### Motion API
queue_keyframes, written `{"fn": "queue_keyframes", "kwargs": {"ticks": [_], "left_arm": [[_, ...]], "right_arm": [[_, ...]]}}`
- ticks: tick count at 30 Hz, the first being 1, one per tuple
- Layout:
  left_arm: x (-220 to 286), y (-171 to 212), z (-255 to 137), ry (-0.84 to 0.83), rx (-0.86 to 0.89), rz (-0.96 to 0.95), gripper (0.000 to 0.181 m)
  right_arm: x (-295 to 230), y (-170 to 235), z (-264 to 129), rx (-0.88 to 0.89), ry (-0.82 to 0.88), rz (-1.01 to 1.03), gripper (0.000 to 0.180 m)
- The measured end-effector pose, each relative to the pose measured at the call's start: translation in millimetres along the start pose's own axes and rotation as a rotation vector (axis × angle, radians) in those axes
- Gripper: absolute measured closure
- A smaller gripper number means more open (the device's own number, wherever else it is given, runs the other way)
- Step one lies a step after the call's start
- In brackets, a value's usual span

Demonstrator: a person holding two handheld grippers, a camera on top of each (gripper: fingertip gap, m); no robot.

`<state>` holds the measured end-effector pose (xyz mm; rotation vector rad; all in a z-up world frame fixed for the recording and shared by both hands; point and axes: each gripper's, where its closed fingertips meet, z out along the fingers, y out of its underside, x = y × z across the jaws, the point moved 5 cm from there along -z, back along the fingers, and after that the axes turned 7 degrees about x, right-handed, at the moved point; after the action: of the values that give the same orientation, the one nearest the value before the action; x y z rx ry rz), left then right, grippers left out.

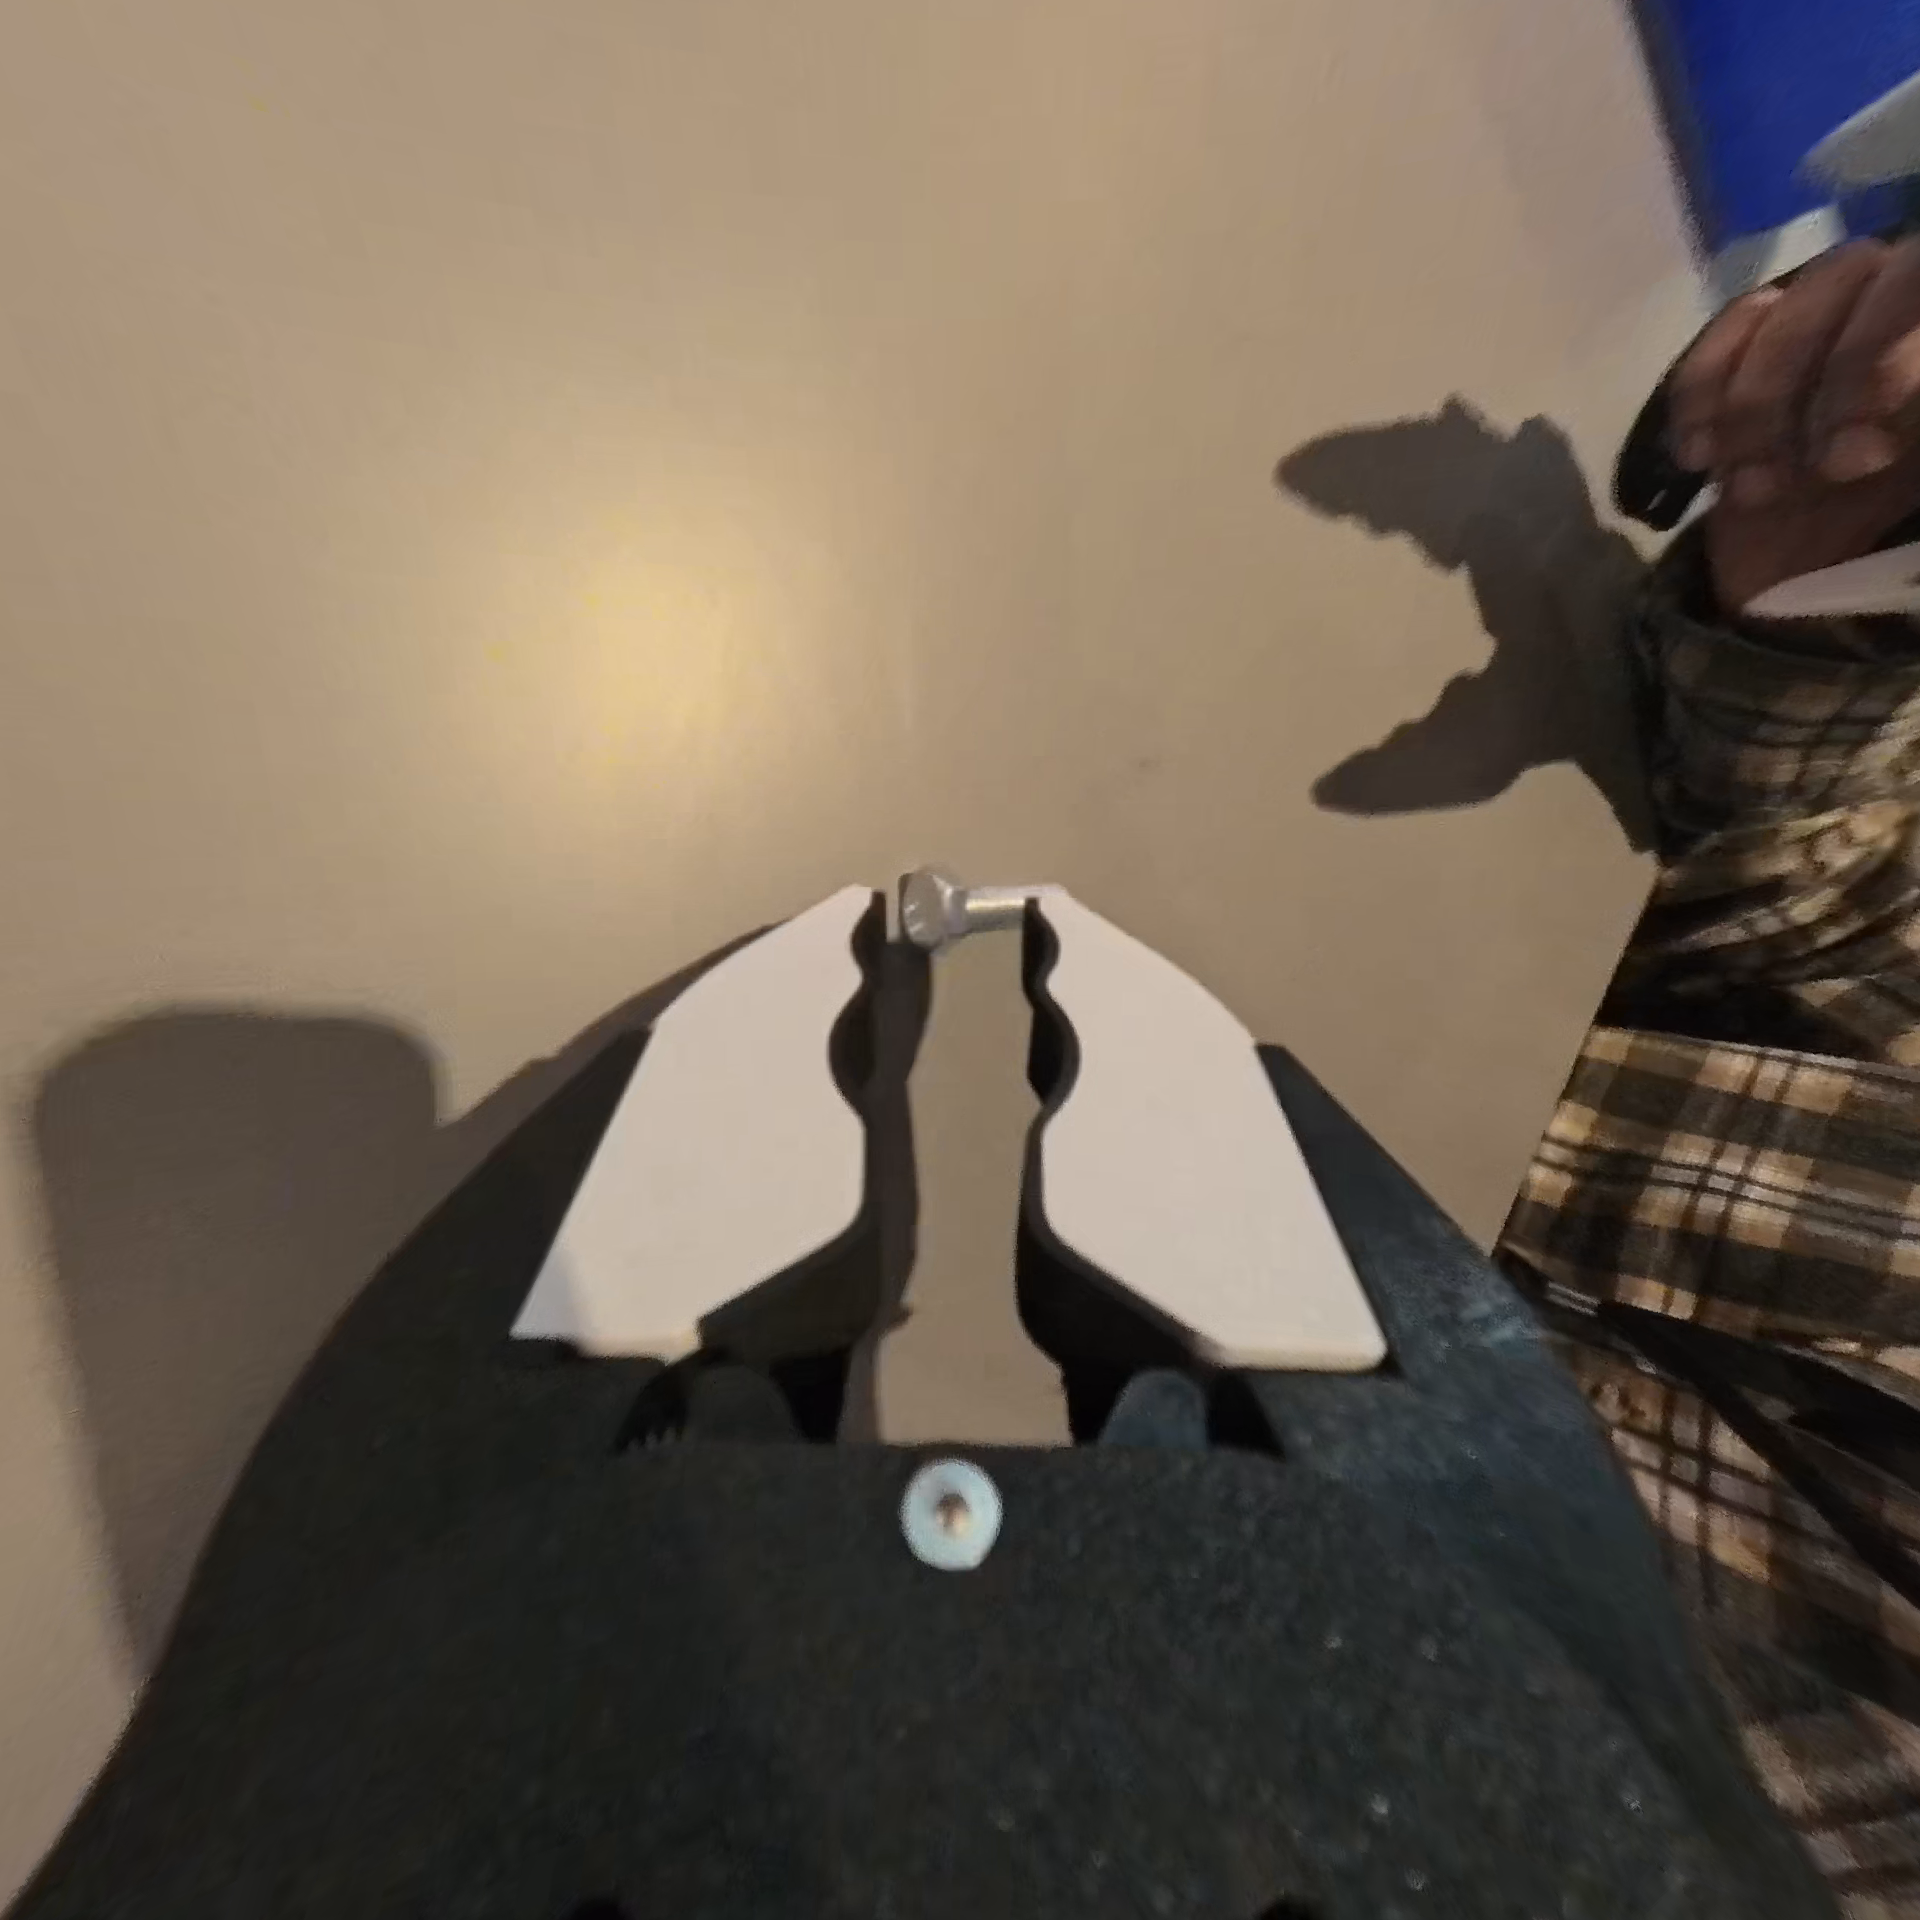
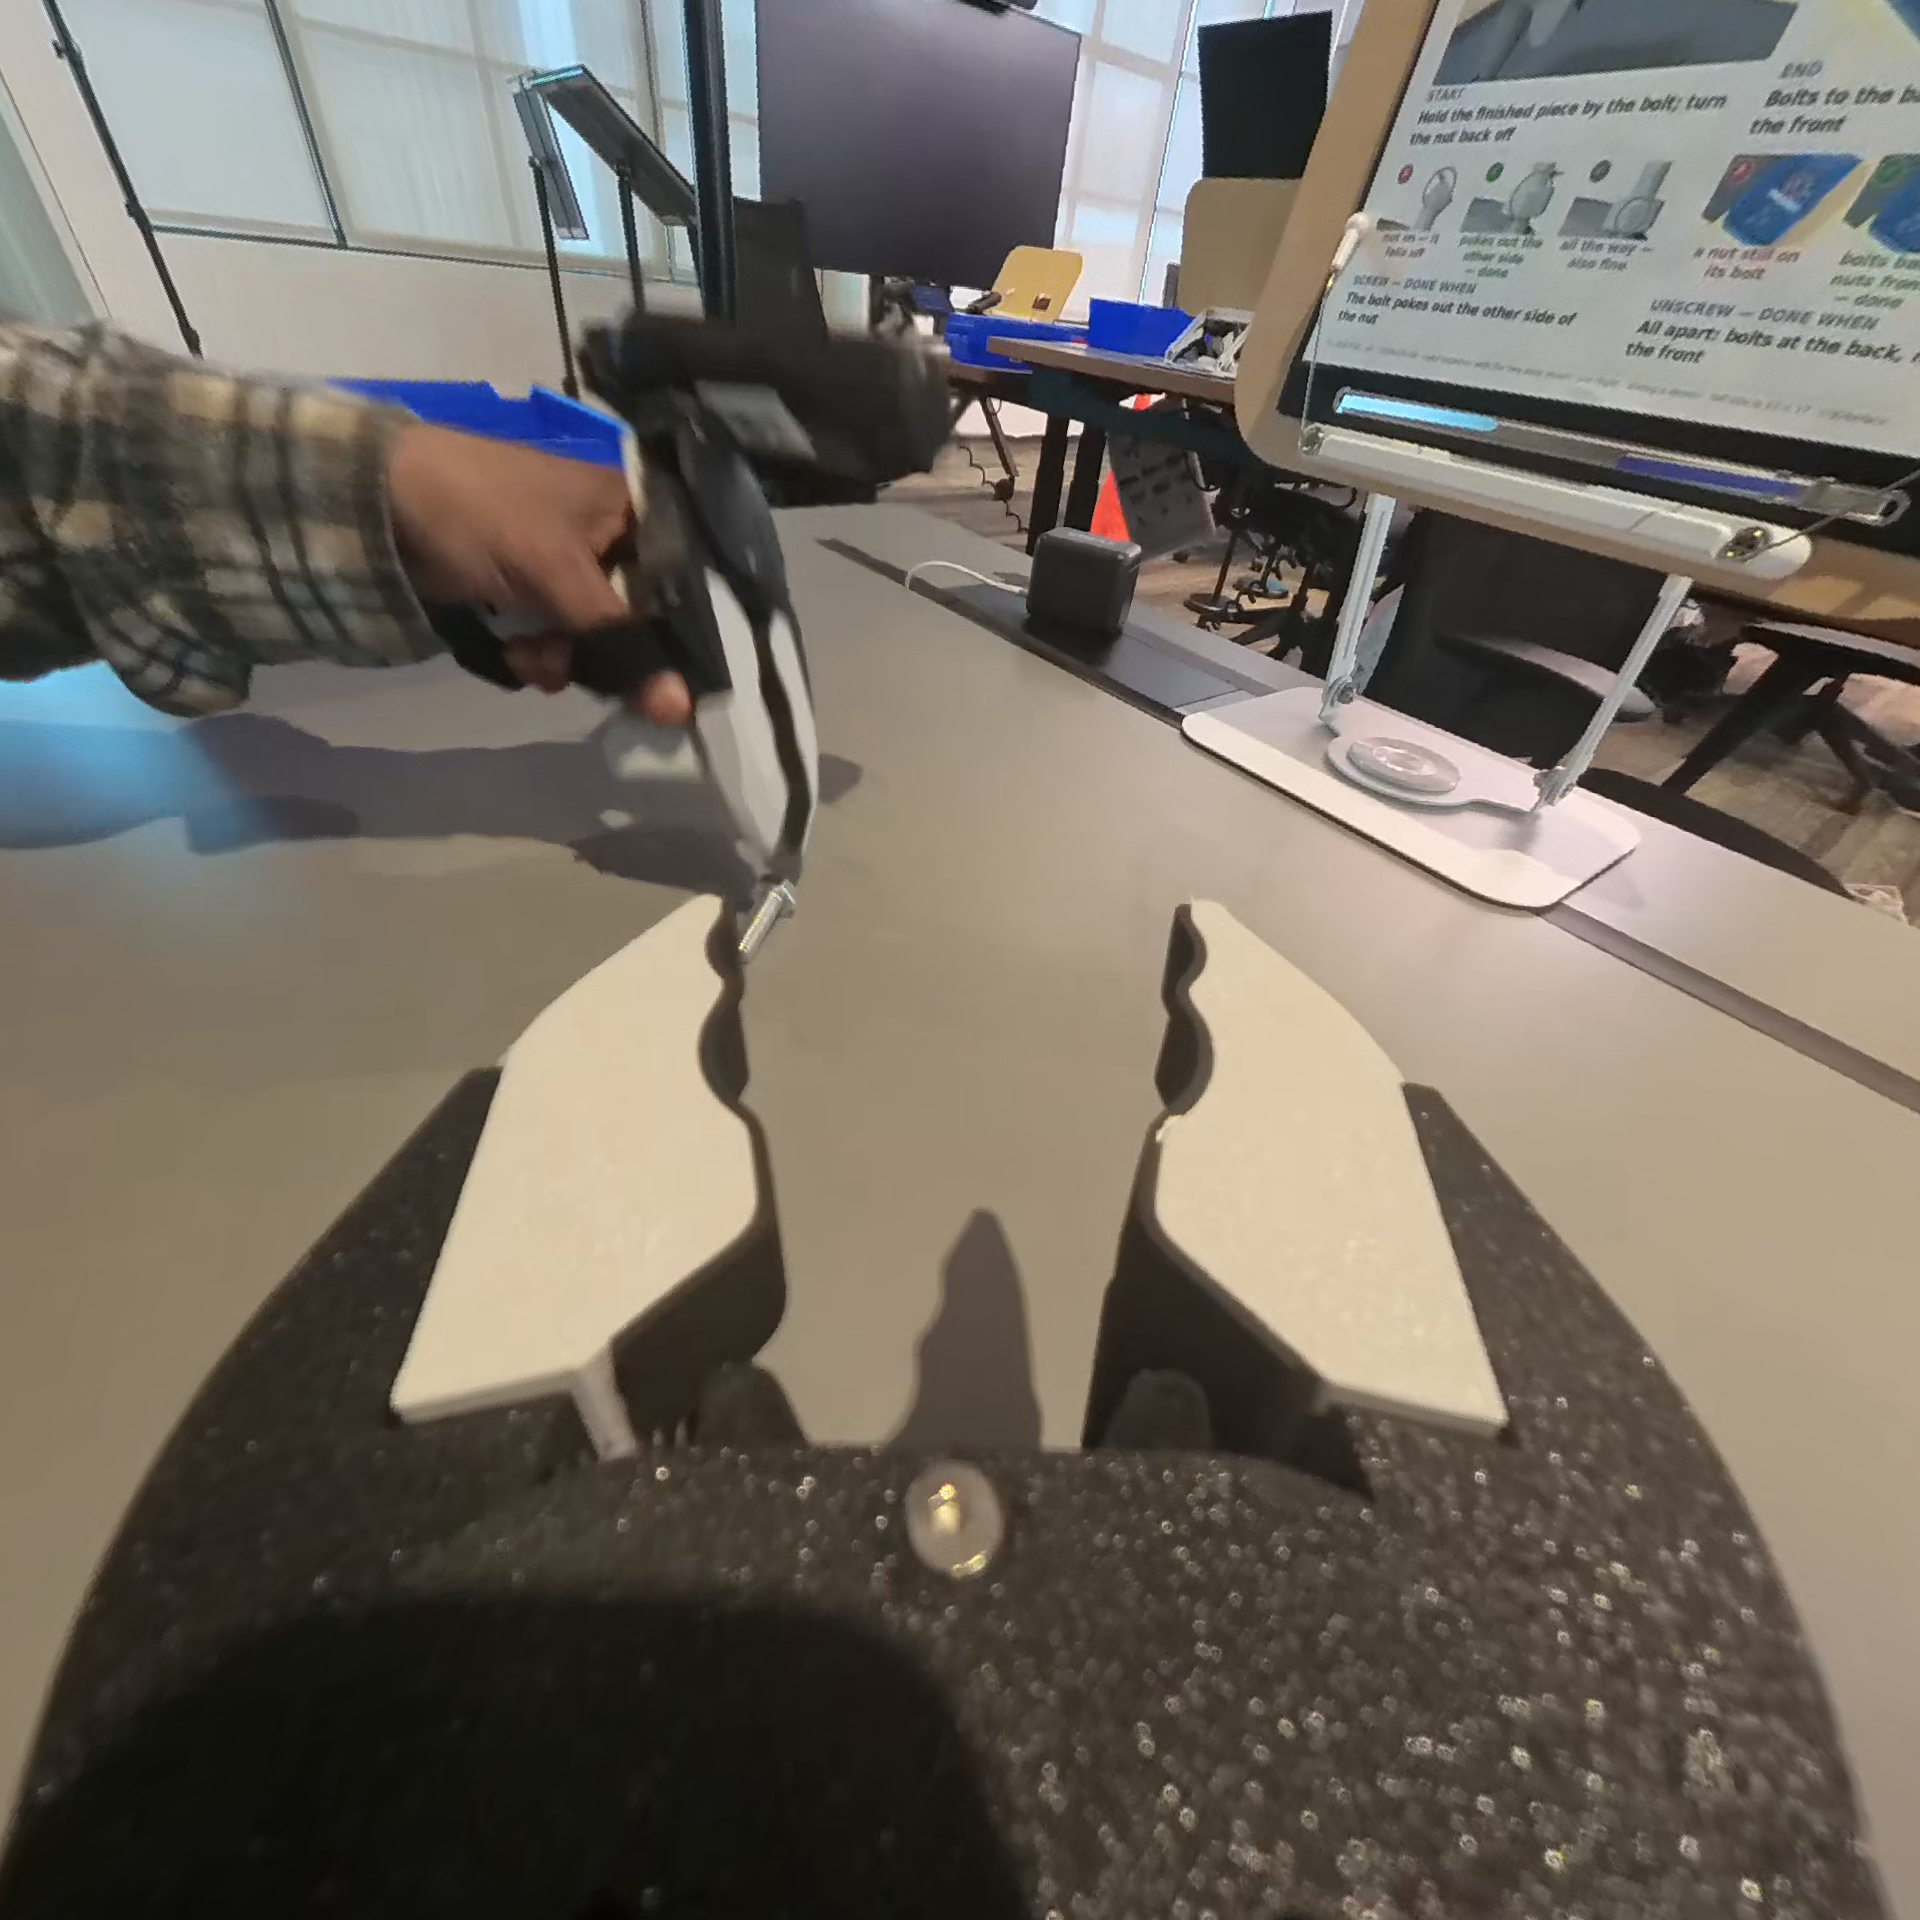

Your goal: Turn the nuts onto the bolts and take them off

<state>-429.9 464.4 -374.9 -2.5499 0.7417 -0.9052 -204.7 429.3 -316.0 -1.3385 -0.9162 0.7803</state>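
My left gripper (image 1: 958, 906) is shut on a silver bolt (image 1: 961, 916), which lies crosswise between the fingertips with its hex head toward the left finger, above the tan table (image 1: 623, 520). In the right wrist view the left gripper (image 2: 774, 883) points down over the grey table (image 2: 1039, 831), with the bolt (image 2: 764, 916) sticking out of its tips. My right gripper (image 2: 951, 920) is open and empty, and its left fingertip (image 2: 696, 935) is close beside the bolt. I see no nut in either view.
A tablet on a stand (image 2: 1621, 260) has its white base (image 2: 1403, 790) at the right of the table. A small black box (image 2: 1086, 577) with a white cable sits at the far edge. A blurred blue thing (image 2: 83, 769) is at the left. A plaid sleeve (image 1: 1766, 1143) fills the right side. About 20 cm separates my left fingertips from my right.
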Motion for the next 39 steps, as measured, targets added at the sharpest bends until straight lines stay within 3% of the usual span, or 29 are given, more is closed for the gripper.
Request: {"fn": "queue_keyframes", "kwargs": {"ticks": [4, 9, 13, 18, 22, 26, 39], "left_arm": [[14.2, -10.3, -47.5, 0.022, 0.169, 0.076, 0.147], [34.9, 10.1, -158.7, -0.100, 0.354, 0.222, 0.139], [21.4, 63.6, -257.0, -0.331, 0.396, 0.247, 0.138], [-31.3, 162.6, -335.8, -0.565, 0.218, 0.243, 0.142], [-65.9, 231.1, -341.1, -0.558, -0.021, 0.232, 0.142], [-88.8, 266.8, -328.6, -0.557, -0.243, 0.274, 0.143], [-138.3, 294.7, -295.5, -0.513, -0.569, 0.372, 0.145]], "right_arm": [[-3.2, -2.3, 0.4, 0.005, -0.009, -0.010, 0.102], [-7.3, -3.4, 2.0, 0.008, -0.026, -0.009, 0.101], [-10.4, -3.9, 3.3, 0.010, -0.041, -0.010, 0.101], [-13.7, -5.8, 4.2, 0.025, -0.062, -0.002, 0.101], [-13.8, -4.8, 5.1, 0.029, -0.065, 0.000, 0.102], [-11.8, -2.2, 6.0, 0.024, -0.053, 0.001, 0.102], [-8.4, 5.1, 8.6, -0.003, -0.032, -0.007, 0.102]]}}
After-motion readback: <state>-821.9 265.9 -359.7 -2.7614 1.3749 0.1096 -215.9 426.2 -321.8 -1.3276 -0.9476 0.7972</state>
